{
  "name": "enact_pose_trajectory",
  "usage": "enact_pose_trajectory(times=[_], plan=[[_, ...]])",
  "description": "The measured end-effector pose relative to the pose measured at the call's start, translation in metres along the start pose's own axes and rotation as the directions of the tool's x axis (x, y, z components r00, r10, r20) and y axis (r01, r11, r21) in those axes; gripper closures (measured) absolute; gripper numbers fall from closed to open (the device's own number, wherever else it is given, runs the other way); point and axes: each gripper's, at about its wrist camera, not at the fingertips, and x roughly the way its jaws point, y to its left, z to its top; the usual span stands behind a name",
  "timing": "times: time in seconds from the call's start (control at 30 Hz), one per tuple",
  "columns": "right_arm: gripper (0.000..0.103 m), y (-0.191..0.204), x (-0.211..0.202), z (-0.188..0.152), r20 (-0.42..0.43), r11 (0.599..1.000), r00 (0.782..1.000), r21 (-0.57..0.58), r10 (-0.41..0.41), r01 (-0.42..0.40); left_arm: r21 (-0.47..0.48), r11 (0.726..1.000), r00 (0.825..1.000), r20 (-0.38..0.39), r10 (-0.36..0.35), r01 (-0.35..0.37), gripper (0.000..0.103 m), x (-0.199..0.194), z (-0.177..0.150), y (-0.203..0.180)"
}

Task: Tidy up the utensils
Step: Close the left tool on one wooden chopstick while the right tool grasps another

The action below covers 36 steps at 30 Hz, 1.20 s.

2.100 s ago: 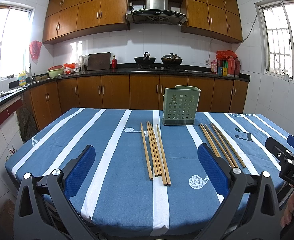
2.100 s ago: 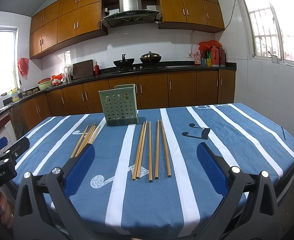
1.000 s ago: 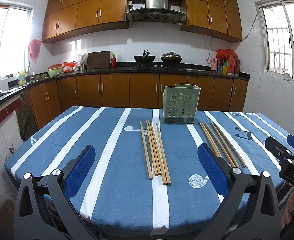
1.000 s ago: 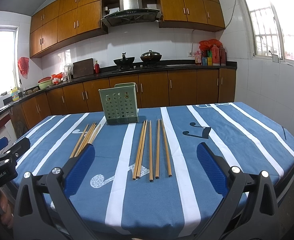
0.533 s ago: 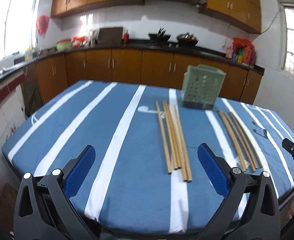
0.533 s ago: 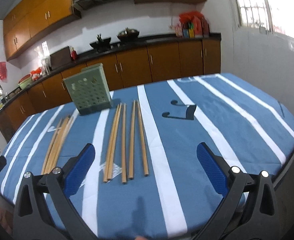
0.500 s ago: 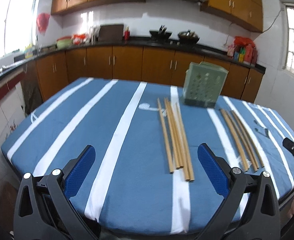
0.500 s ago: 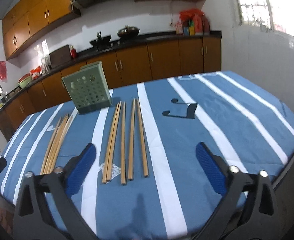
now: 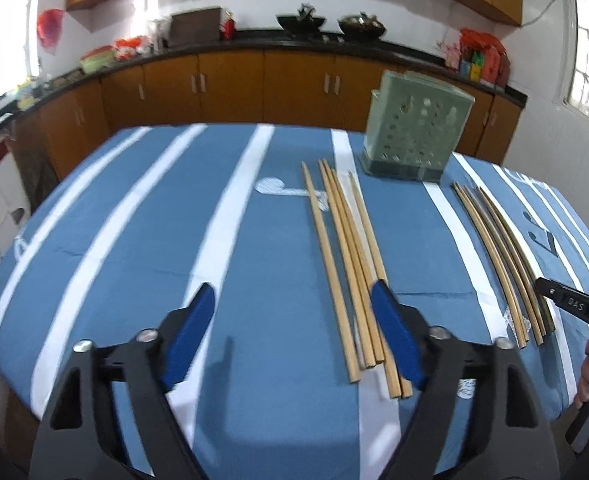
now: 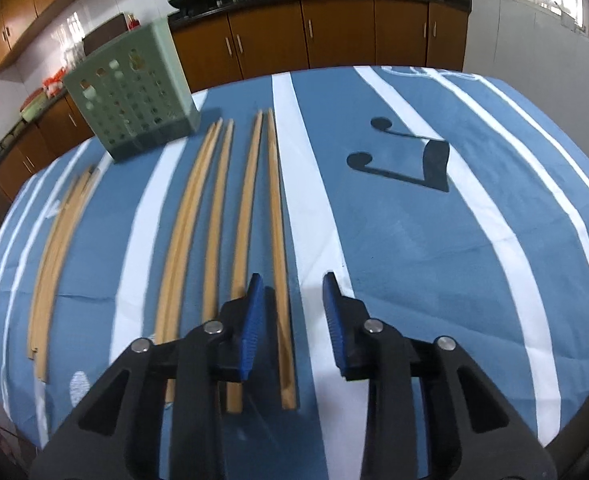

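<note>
Right gripper, jaws just narrowing, unclamped, straddles one long wooden chopstick before the perforated green plastic holder; left gripper gapes empty; a shallow pinch could roll it away.

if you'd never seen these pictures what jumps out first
Two groups of long, pale wooden chopsticks lie lengthwise on the blue cloth with white stripes. Behind them, at the far edge, stands a pale green perforated plastic utensil holder. Close up, the right hand-held gripper, its jaws just narrowed, straddles the rightmost chopstick without touching it, while the left hand-held gripper hangs open beside its group.
</note>
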Motion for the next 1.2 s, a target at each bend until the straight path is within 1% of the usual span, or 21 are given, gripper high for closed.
enact_pose_trajectory(times=[0.07,0.1,0.13,0.17,0.23,0.43,0.6,0.63,0.67,0.7,0.73,0.77,0.87,0.97,1.1,1.2], plan=[[0.081,0.003,0.002,0.001,0.005,1.0,1.0,-0.012,-0.014,0.014,0.008,1.0,0.999,-0.033,-0.024,0.024,0.037,0.011,0.002,-0.003],[0.085,0.003,0.004,0.002,0.005,1.0,1.0,-0.013,-0.016,0.017,0.014,0.999,0.998,-0.06,-0.029,0.03,0.042,0.018,0.002,-0.005],[0.087,0.002,0.005,0.003,0.007,1.0,1.0,-0.011,-0.017,0.017,0.016,0.999,0.997,-0.074,-0.034,0.036,0.046,0.025,0.004,-0.005],[0.088,0.001,0.006,0.004,0.007,1.0,1.0,-0.009,-0.016,0.016,0.017,0.999,0.995,-0.09,-0.041,0.042,0.048,0.03,0.004,-0.006],[0.088,0.001,0.006,0.004,0.008,1.0,1.0,-0.007,-0.015,0.015,0.02,0.999,0.992,-0.121,-0.044,0.047,0.057,0.04,0.005,-0.008],[0.088,0.0,0.007,0.007,0.005,1.0,1.0,-0.009,-0.016,0.016,0.035,0.998,0.983,-0.177,-0.053,0.061,0.07,0.057,0.008,-0.01],[0.088,0.001,0.011,0.011,-0.002,1.0,1.0,-0.005,-0.013,0.013,0.067,0.997,0.981,-0.191,-0.03,0.044,0.079,0.064,0.013,-0.014],[0.088,0.002,0.011,0.012,-0.002,1.0,1.0,-0.007,-0.014,0.014,0.072,0.997,0.981,-0.192,-0.021,0.036,0.084,0.066,0.015,-0.014],[0.088,0.003,0.012,0.013,-0.003,1.0,1.0,-0.015,-0.017,0.017,0.078,0.997,0.981,-0.191,-0.011,0.027,0.086,0.068,0.017,-0.014],[0.088,0.005,0.014,0.014,-0.003,1.0,1.0,-0.024,-0.02,0.02,0.082,0.996,0.982,-0.191,-0.006,0.022,0.09,0.07,0.018,-0.014],[0.091,0.006,0.015,0.016,-0.003,0.999,1.0,-0.03,-0.02,0.02,0.087,0.996,0.982,-0.191,0.003,0.013,0.094,0.073,0.021,-0.013],[0.094,0.006,0.017,0.018,-0.003,0.999,1.0,-0.037,-0.022,0.022,0.089,0.996,0.982,-0.189,0.012,0.005,0.095,0.077,0.024,-0.011],[0.094,0.003,0.023,0.027,-0.004,0.999,1.0,-0.032,-0.015,0.015,0.083,0.996,0.982,-0.184,0.03,-0.014,0.095,0.087,0.034,-0.002],[0.095,-0.004,0.032,0.04,0.004,0.999,1.0,-0.015,-0.028,0.028,0.07,0.997,0.984,-0.173,0.042,-0.031,0.095,0.097,0.044,0.011],[0.095,-0.012,0.042,0.053,0.029,0.998,0.997,-0.01,-0.065,0.066,0.028,0.999,0.989,-0.145,-0.014,0.018,0.095,0.105,0.051,0.028],[0.095,-0.015,0.045,0.056,0.04,0.998,0.997,0.001,-0.071,0.071,0.007,0.999,0.991,-0.131,-0.038,0.039,0.095,0.105,0.05,0.033]])
